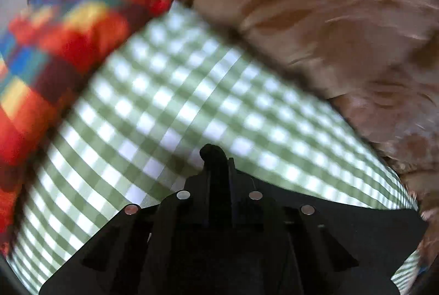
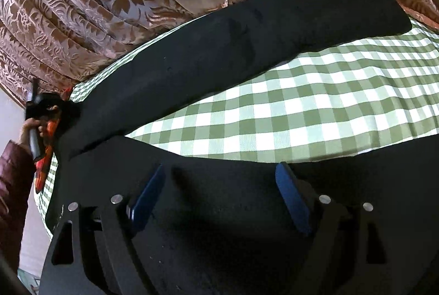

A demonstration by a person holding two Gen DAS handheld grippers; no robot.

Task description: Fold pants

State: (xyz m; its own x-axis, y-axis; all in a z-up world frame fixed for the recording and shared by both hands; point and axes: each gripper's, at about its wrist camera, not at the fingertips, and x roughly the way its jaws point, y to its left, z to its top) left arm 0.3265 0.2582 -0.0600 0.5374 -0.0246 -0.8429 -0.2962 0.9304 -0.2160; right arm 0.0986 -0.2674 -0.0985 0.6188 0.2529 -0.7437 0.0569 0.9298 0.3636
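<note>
Largest in my two views was the brown curtain with a pale floral damask pattern [image 2: 90, 6], which hung in folds behind the far edge of the surface; in my left wrist view it appeared only as a motion-blurred tan mass [image 1: 315, 6]. Below it lay the green-and-white checked cloth covering the surface [image 2: 315, 108], also seen blurred in the left wrist view [image 1: 170, 91]. On that cloth the long black fabric pants [image 2: 233, 47] were spread, one leg running along the far edge beside the curtain from upper right to lower left, and a second portion lying directly under my right tongs. At the left of my left wrist view was a blurred multicoloured patchwork textile in red, orange, yellow and blue [image 1: 49, 47], resting against the checked cloth. My right tongs [image 2: 219, 199] stood released, their blue-padded fingers [image 2: 292, 201] wide apart over the near portion of the pants. My left tongs [image 1: 216, 155] were clenched, the dark fingers pressed together above the checked cloth; whether any fabric lay between them I cannot tell. In the right wrist view the left tongs [image 2: 45, 105] appeared small at the pants' far left end, gripped by a hand in a maroon sleeve [image 2: 13, 185].
</note>
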